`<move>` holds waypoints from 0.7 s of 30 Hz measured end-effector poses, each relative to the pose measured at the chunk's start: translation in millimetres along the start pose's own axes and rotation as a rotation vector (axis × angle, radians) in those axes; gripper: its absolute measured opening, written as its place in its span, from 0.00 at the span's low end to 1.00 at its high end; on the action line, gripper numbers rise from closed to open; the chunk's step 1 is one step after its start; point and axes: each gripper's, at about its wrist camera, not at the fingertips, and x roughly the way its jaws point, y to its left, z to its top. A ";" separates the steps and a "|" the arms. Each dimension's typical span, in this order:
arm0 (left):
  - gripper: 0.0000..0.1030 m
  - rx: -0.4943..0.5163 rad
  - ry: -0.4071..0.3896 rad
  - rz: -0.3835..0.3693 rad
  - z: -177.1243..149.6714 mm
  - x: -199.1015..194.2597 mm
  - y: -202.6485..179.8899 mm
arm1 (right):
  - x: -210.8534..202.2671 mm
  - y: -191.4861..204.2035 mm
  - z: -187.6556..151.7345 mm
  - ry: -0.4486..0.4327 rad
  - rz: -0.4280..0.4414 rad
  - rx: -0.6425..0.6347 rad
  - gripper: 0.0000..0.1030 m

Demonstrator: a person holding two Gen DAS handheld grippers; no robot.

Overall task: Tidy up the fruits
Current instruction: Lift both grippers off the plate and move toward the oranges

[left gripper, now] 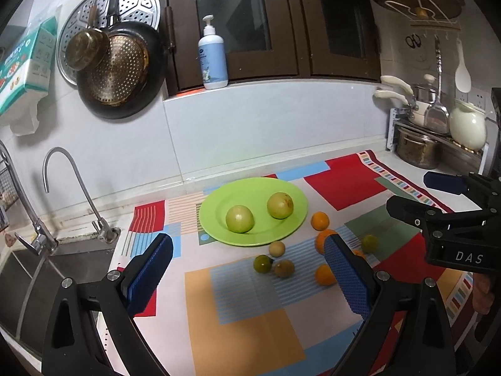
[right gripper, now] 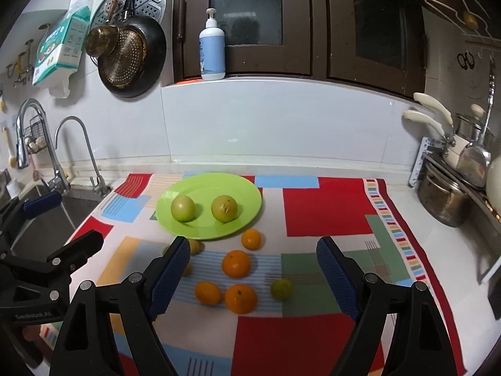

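Both hand-held grippers, left [left gripper: 247, 277] and right [right gripper: 253, 277], gape empty above loose oranges [right gripper: 236, 263]; green plate [right gripper: 247, 216] holds two guavas [right gripper: 183, 208], sorted by kind.

The left gripper [left gripper: 247, 275] and the right gripper [right gripper: 253, 279] hang side by side, tilted downward. Both stand wide apart, holding nothing.

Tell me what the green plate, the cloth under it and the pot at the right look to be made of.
Green plate: likely plastic or melamine; uniform lime colour, soft satin sheen.
Cloth: looks like printed woven fabric; matte, colour blocks, striped border, lying flat on the counter.
Pot: metal, probably stainless steel; dull grey reflective wall with a rolled rim.
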 end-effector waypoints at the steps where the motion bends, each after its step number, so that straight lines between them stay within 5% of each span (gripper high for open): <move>1: 0.96 0.005 -0.001 -0.004 -1.2 -1.0 -1.6 | -2.2 -0.5 -1.8 -0.001 -0.004 -0.001 0.81; 9: 0.95 0.059 0.014 -0.081 -13.3 1.9 -21.0 | -12.9 -6.1 -17.6 0.010 -0.020 -0.009 0.81; 21: 0.91 0.244 0.043 -0.210 -34.9 30.4 -57.0 | 9.0 -1.1 -43.8 0.121 0.060 -0.200 0.73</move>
